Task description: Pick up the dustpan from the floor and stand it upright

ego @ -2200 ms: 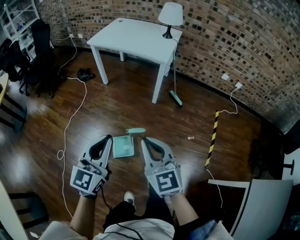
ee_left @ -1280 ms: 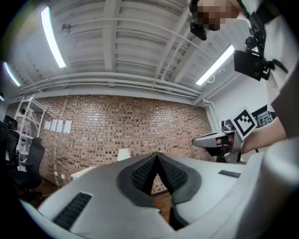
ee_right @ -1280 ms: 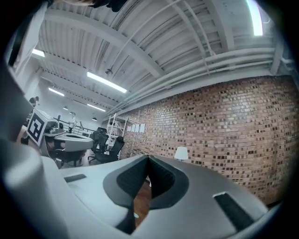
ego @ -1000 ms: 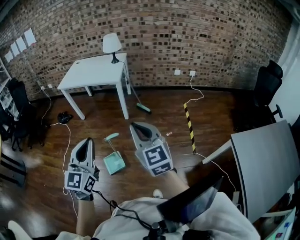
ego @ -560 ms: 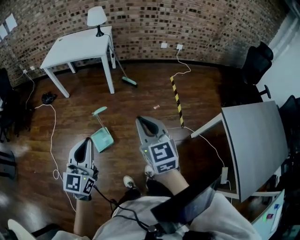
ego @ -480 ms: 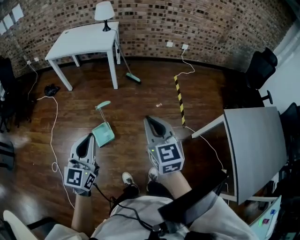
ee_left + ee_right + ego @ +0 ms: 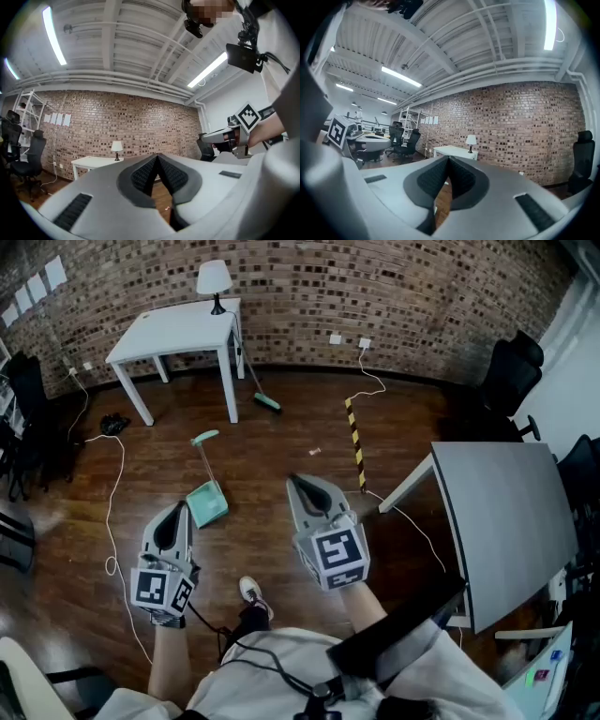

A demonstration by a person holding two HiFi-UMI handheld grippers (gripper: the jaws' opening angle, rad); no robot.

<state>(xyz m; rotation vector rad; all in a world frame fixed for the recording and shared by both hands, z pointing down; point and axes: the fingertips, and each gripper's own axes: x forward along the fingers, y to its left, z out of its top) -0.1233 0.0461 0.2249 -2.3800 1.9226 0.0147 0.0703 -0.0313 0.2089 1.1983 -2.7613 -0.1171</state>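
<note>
The teal dustpan (image 7: pixel 208 503) lies flat on the wooden floor, its long handle (image 7: pixel 202 457) pointing away toward the white table. My left gripper (image 7: pixel 175 509) is held level just left of and nearer than the pan, apart from it, jaws shut and empty. My right gripper (image 7: pixel 302 482) hovers to the pan's right, also shut with nothing in it. In the left gripper view the closed pads (image 7: pixel 149 172) meet at the tip; the right gripper view shows the same closed pads (image 7: pixel 436 178). Neither gripper view shows the dustpan.
A white table (image 7: pixel 178 327) with a lamp (image 7: pixel 214 277) stands by the brick wall, a broom (image 7: pixel 267 401) leaning at its leg. A yellow-black strip (image 7: pixel 354 442) and cables (image 7: pixel 111 512) lie on the floor. A grey desk (image 7: pixel 506 521) and office chairs (image 7: pixel 511 371) are at right.
The person has shifted over the floor and both grippers moved with them and sank a little. The dustpan now shows just beyond the left gripper's tip. Both grippers stay shut.
</note>
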